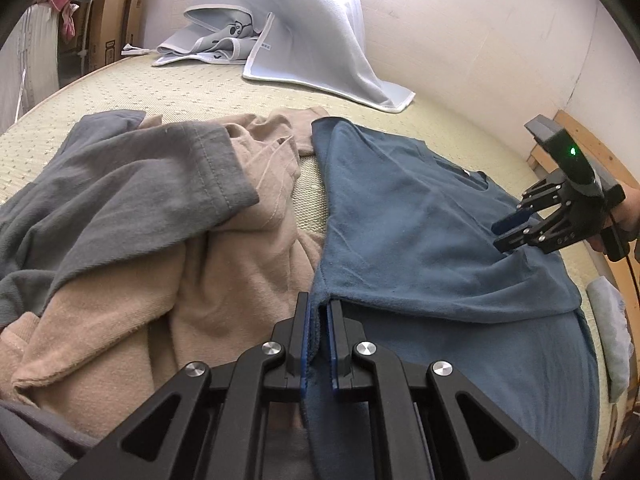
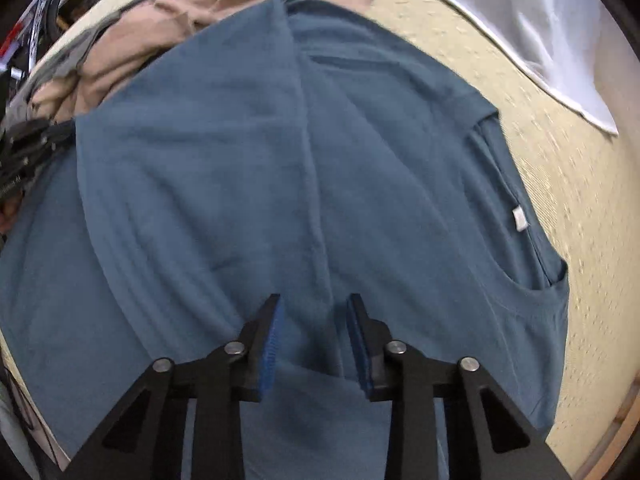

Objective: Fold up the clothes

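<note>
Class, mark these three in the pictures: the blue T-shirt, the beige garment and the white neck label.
blue T-shirt [image 1: 420, 232], left wrist view, on its folded-over upper layer.
beige garment [image 1: 240, 272], left wrist view, on its crumpled middle.
white neck label [image 2: 520, 217], right wrist view, on the tag's centre inside the collar.

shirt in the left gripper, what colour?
Blue shirt, clearest in the left wrist view.

Your left gripper [image 1: 319, 312] is black linkage arms joined by round silver screws, with blue ribbed pads lining its fingers [image 1: 301, 328]. Your right gripper [image 2: 315, 312] is built the same; at three o'clock its grey housing shows a green light and a black cable.
</note>
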Action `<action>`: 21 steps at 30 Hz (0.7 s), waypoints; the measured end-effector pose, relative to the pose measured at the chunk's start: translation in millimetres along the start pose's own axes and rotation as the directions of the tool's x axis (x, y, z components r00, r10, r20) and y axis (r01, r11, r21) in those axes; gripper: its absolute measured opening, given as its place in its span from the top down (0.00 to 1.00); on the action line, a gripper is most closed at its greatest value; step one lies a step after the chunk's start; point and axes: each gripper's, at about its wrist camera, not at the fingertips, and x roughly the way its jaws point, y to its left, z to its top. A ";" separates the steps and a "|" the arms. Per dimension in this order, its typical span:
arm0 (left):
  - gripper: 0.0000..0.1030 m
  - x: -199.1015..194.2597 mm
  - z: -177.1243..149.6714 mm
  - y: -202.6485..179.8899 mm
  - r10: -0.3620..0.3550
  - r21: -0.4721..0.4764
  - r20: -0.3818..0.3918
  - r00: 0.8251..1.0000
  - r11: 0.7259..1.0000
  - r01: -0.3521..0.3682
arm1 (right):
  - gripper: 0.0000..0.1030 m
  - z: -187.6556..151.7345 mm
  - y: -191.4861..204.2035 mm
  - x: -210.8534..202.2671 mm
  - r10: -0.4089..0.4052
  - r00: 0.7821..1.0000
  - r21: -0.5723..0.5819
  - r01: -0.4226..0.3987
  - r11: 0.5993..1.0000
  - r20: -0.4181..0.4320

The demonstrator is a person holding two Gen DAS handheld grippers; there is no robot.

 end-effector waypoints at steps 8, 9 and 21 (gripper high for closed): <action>0.94 -0.7 -0.3 1.7 -0.007 -0.004 0.003 1.000 1.000 0.007 | 1.00 6.9 13.4 -4.0 -0.092 0.995 -0.080 0.090 0.993 -0.031; 0.94 -1.0 -0.5 1.7 -0.008 -0.005 0.004 1.000 1.000 0.008 | 1.00 8.1 13.9 -6.6 -0.116 0.993 -0.087 0.113 0.990 -0.028; 0.94 -0.9 -0.1 0.9 -0.007 -0.005 0.005 1.000 1.000 0.007 | 0.93 47.2 -15.9 -13.2 -0.333 0.941 0.022 0.332 0.943 0.059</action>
